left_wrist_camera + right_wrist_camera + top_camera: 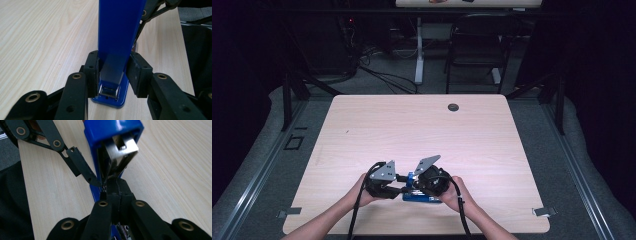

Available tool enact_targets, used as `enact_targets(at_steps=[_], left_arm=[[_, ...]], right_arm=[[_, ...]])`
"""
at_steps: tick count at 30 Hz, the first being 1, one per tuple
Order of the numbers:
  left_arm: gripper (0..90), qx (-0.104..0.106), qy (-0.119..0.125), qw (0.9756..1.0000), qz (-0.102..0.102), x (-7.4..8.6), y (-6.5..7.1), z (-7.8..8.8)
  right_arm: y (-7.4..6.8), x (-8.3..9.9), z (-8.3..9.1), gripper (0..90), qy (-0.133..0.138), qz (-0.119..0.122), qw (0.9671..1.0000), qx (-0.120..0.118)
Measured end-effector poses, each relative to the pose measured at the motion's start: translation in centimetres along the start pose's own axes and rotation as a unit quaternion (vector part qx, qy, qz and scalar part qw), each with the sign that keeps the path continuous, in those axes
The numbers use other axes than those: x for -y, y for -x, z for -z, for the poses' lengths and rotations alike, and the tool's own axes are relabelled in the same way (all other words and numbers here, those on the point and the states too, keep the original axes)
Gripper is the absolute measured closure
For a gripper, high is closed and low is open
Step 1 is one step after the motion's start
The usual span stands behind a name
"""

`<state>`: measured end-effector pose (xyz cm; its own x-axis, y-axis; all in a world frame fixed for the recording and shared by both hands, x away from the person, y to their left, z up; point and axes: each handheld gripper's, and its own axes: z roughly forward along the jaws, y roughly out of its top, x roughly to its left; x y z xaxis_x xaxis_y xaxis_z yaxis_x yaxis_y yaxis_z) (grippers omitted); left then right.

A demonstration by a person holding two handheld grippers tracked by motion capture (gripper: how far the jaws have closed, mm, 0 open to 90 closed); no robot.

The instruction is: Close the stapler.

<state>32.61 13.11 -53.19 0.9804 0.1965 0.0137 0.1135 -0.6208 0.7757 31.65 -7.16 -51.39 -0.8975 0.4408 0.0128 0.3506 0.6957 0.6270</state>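
High view, surface: a pale wood-grain table [422, 125] with one dark round grommet [453, 107] near its far edge.
High view, room: dim; grey floor, a black chair [475, 47] and cables beyond the table.
High view, count: two forearms, two grippers, one blue stapler [419, 194] at the near edge, between the left gripper [398, 189] and right gripper [412, 186].
Left gripper view, jaws: the left gripper [113, 72] has its pads at both sides of the stapler's [117, 37] front end, touching or all but touching; I cannot tell if they press.
Right gripper view, jaws: the right gripper [117, 191] is closed tight, tips together at the stapler's [112, 135] opened rear, by the metal magazine [122, 148].
Containers: the magazine's contents are not visible.
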Motion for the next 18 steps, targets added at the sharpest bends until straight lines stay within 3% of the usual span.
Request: enact_targets(at_steps=[5,18], left_arm=[[64.2,0.0,-0.003,1.0,-0.008,-0.3,0.1,-0.6],[63.0,0.005,-0.007,1.0,-0.002,-0.7,0.2,-2.2]], right_arm=[[0.4,0.3,0.6,89.8,-0.002,-0.003,1.0,0.006],[1.4,2.0,2.2,89.0,-0.015,-0.025,0.9995,0.01]])
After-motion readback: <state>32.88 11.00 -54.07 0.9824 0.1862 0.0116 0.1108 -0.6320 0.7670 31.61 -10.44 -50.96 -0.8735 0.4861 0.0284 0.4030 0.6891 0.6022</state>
